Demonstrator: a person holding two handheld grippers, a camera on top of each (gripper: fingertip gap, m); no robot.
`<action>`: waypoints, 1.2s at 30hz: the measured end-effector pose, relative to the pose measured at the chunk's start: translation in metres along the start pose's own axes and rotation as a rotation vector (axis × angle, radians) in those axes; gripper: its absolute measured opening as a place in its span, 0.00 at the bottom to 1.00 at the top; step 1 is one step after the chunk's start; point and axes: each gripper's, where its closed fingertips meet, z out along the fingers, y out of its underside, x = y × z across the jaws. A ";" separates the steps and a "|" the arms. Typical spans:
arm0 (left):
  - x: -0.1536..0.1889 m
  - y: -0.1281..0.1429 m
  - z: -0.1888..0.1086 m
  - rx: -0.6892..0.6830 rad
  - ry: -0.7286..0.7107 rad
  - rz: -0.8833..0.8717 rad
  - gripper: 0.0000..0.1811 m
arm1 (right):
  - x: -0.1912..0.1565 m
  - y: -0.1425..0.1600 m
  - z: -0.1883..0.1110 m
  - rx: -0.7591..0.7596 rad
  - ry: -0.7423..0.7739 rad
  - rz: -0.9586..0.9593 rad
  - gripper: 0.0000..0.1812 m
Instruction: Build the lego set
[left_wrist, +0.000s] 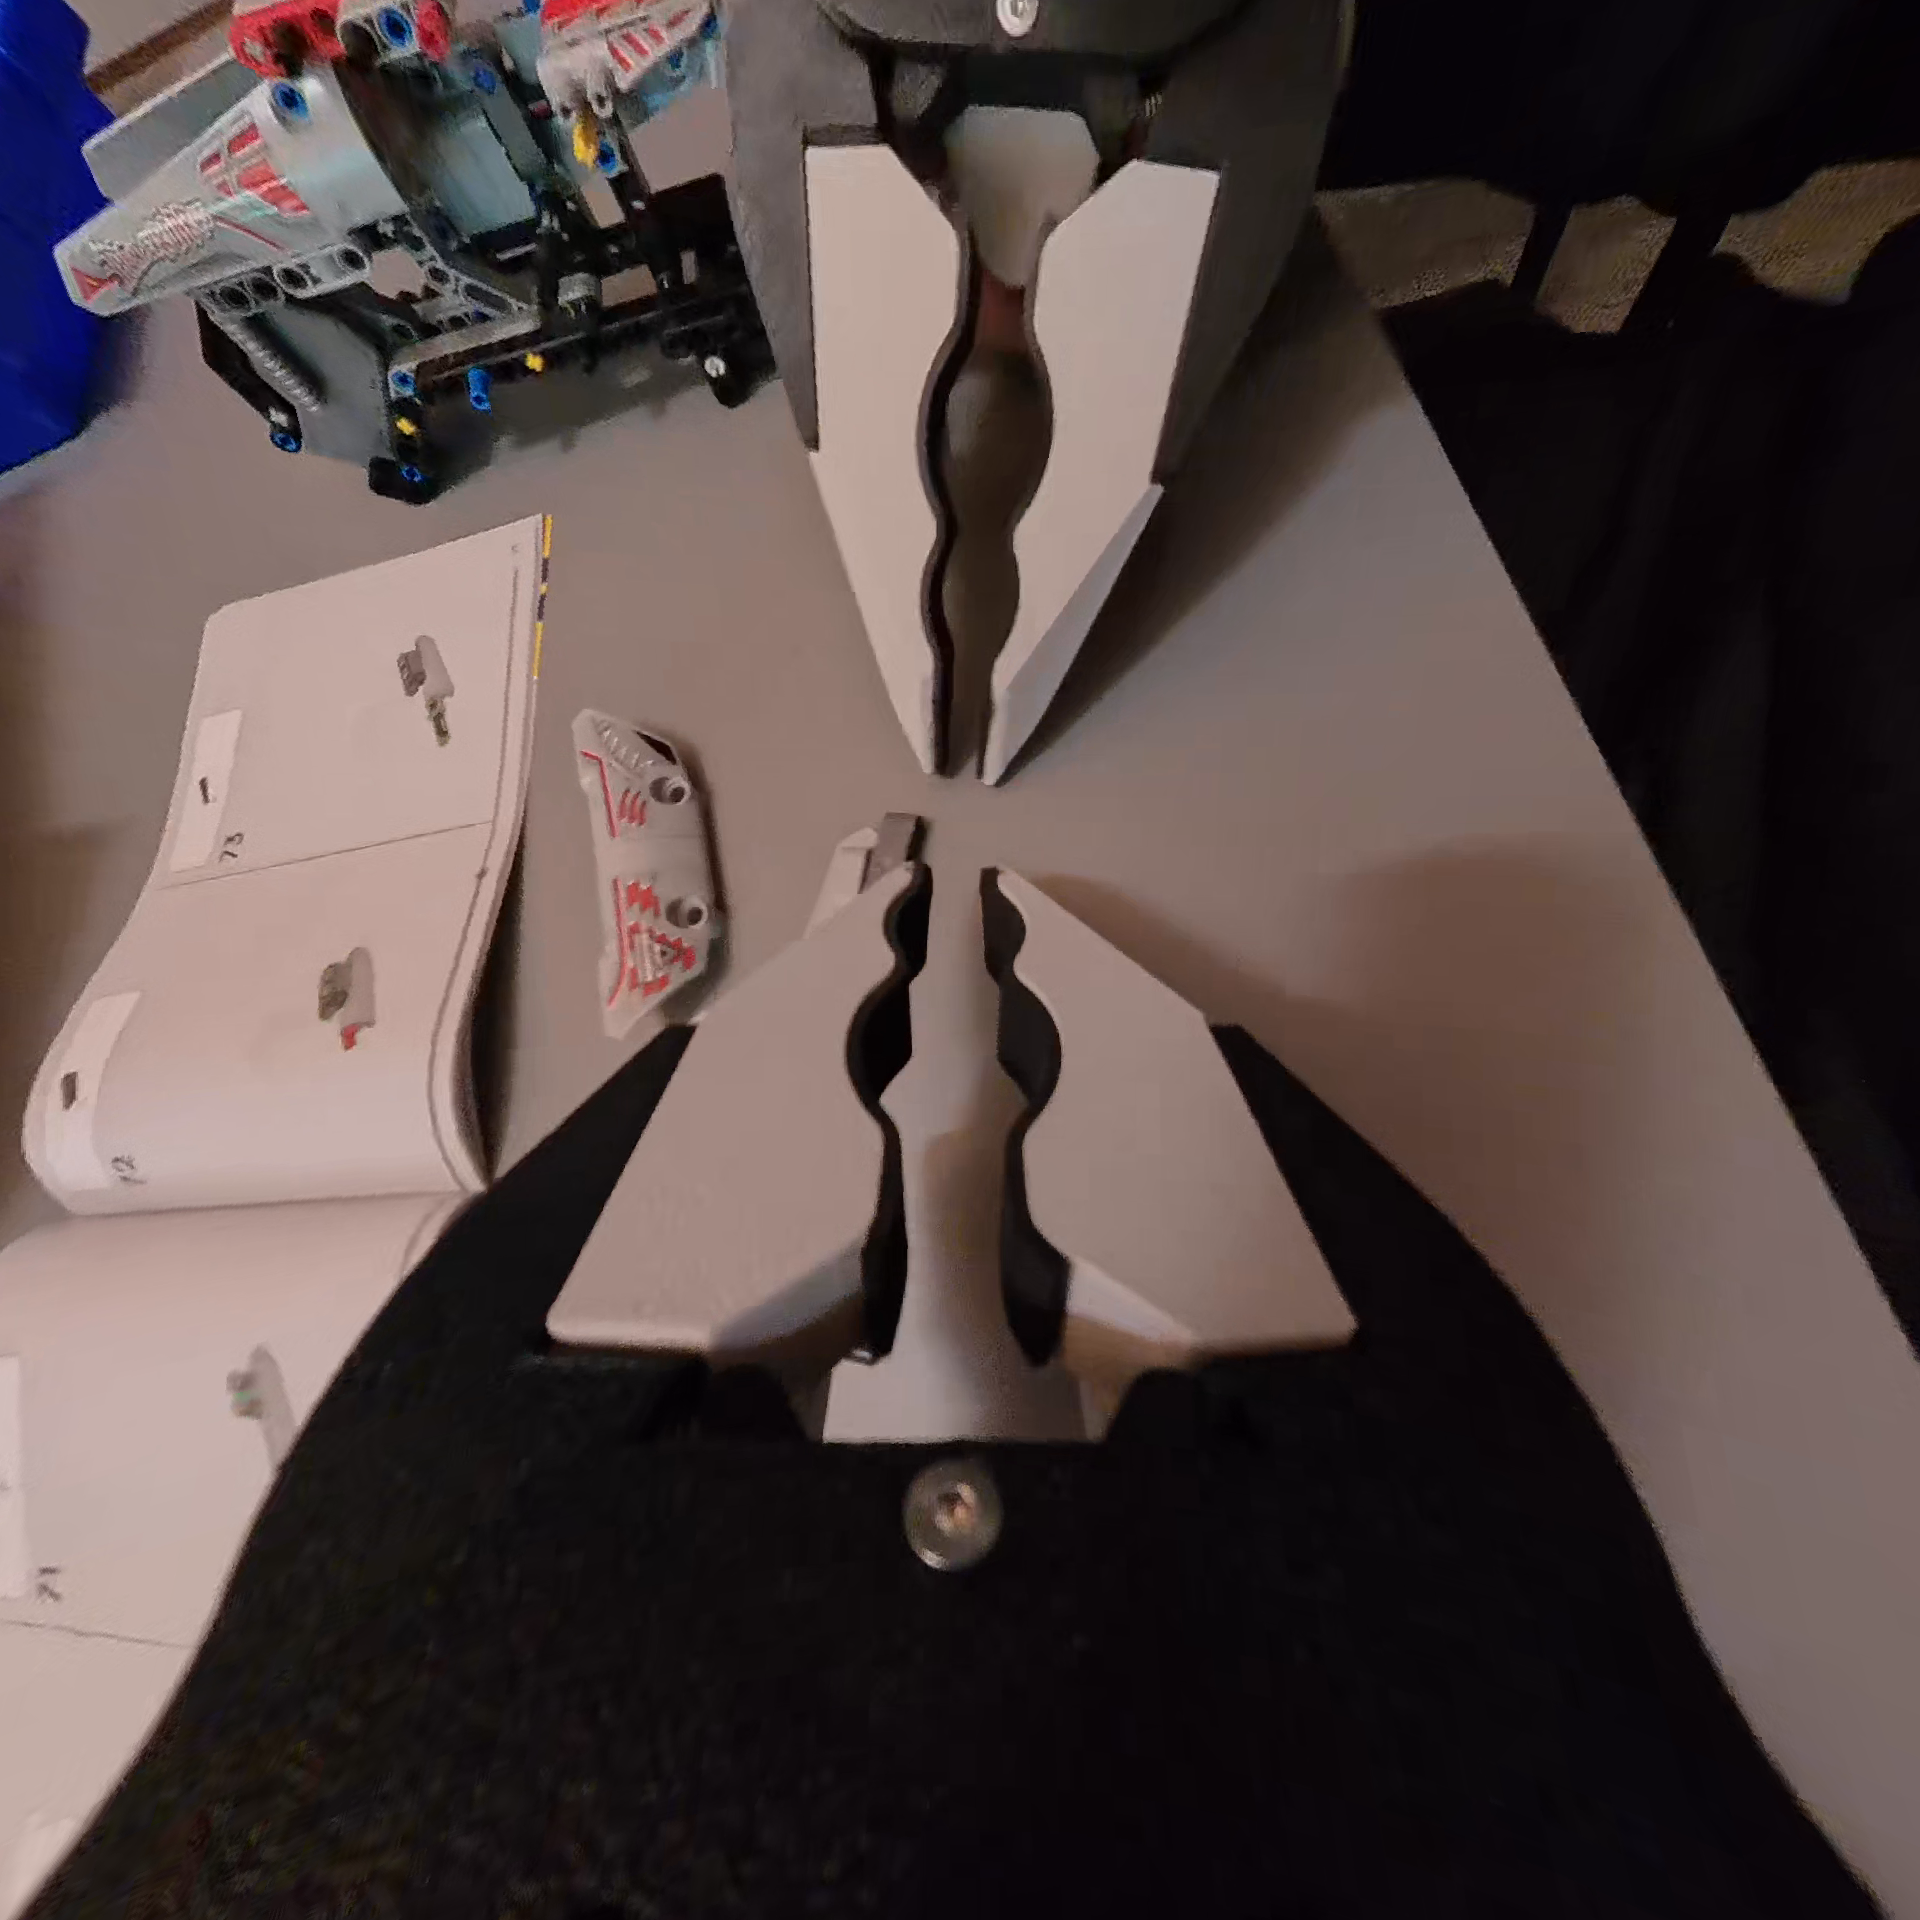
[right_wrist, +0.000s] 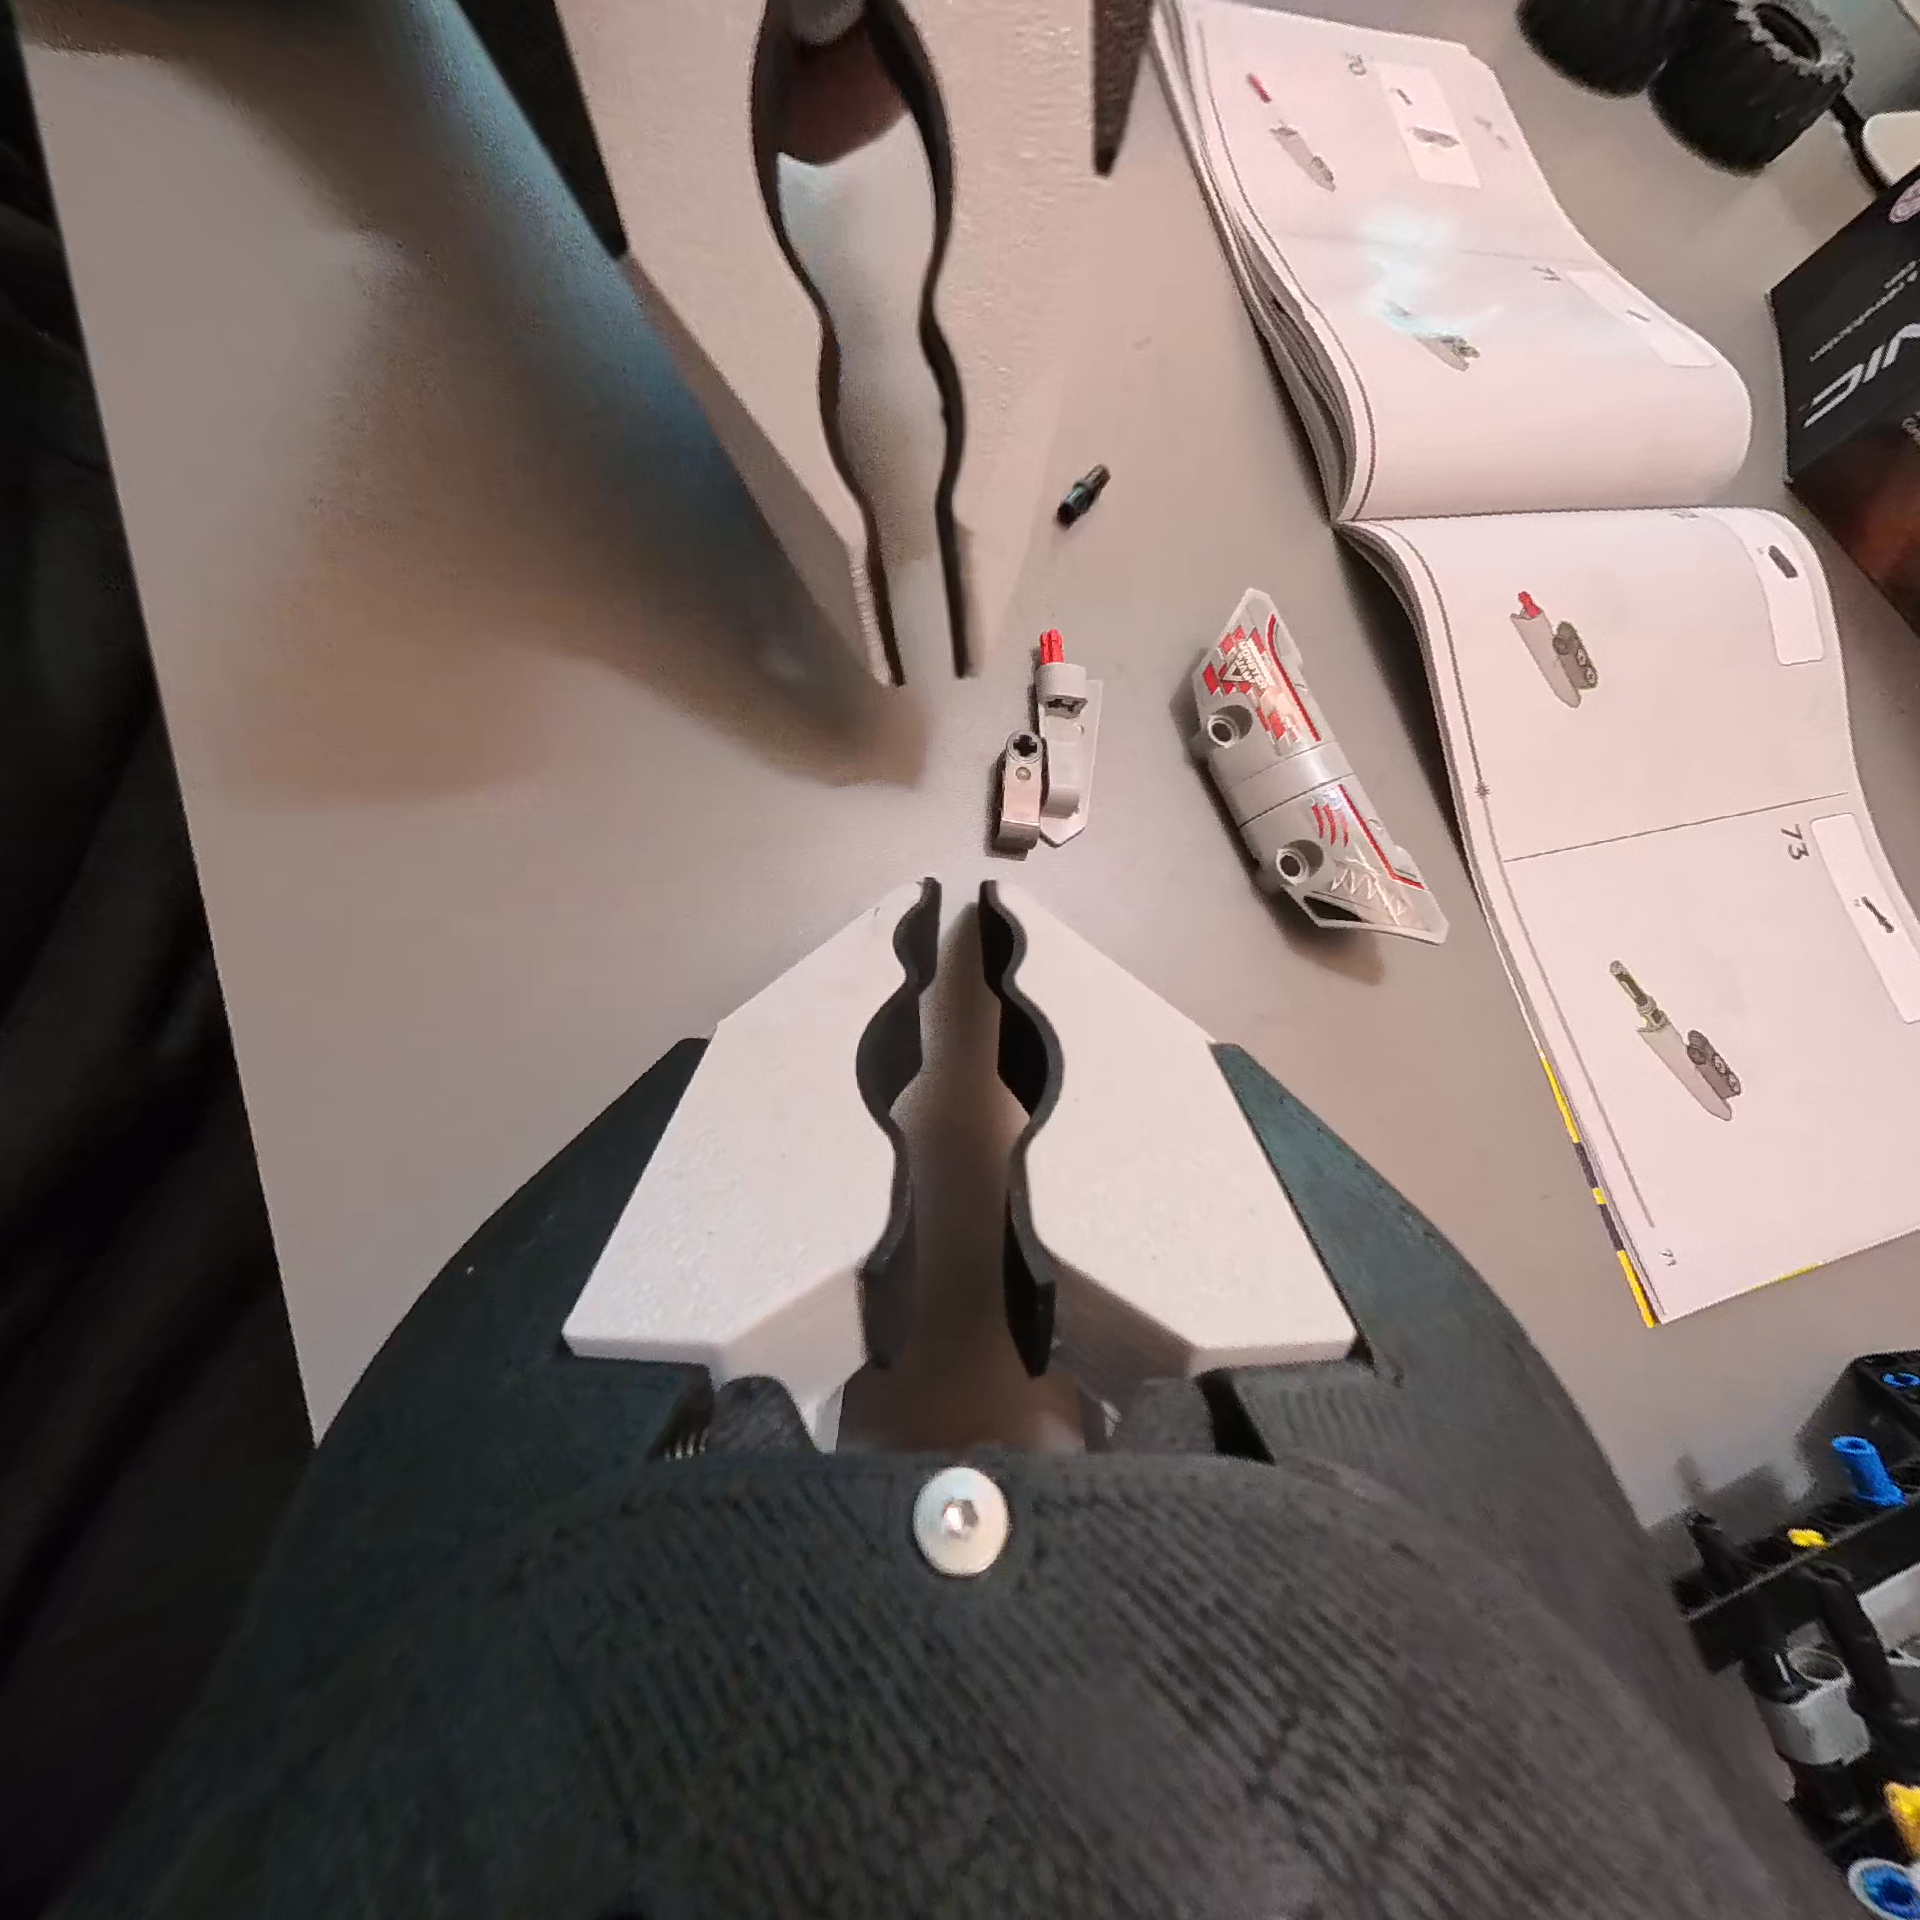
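Both grippers hover tip to tip over the grey table (left_wrist: 1299, 831). My left gripper (left_wrist: 956, 875) has its jaws almost together with nothing between them. A small grey lego assembly (left_wrist: 896, 834) lies just left of its tip, partly hidden. My right gripper (right_wrist: 958, 888) is likewise nearly closed and empty. In the right wrist view the small assembly (right_wrist: 1049, 764), with a red pin on top, lies just ahead and to the right. A grey curved panel with red markings (right_wrist: 1311, 774) lies beside it, and a black pin (right_wrist: 1084, 494) lies farther off. The right gripper (left_wrist: 961, 769) faces the left gripper (right_wrist: 925, 675).
The open instruction booklet (left_wrist: 312, 883) (right_wrist: 1662, 831) lies beside the panel (left_wrist: 649, 873). The partly built model (left_wrist: 416, 260) (right_wrist: 1818, 1610) stands beyond it. Black tyres (right_wrist: 1704, 62) and a black box (right_wrist: 1849, 343) sit past the booklet. A blue object (left_wrist: 42, 208) is at the far left. The table edge runs near the grippers. Less than 4 cm separates the two grippers' tips.
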 end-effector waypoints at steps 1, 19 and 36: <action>0.003 0.002 0.000 -0.013 -0.004 -0.010 0.04 | 0.000 0.000 0.000 0.000 -0.003 0.002 0.03; -0.048 0.050 -0.049 -0.181 -0.031 -0.015 0.02 | 0.006 0.000 0.003 -0.005 -0.040 0.089 0.06; -0.026 0.082 -0.060 -0.193 0.070 -0.058 0.07 | 0.008 -0.005 0.010 -0.011 -0.036 0.096 0.01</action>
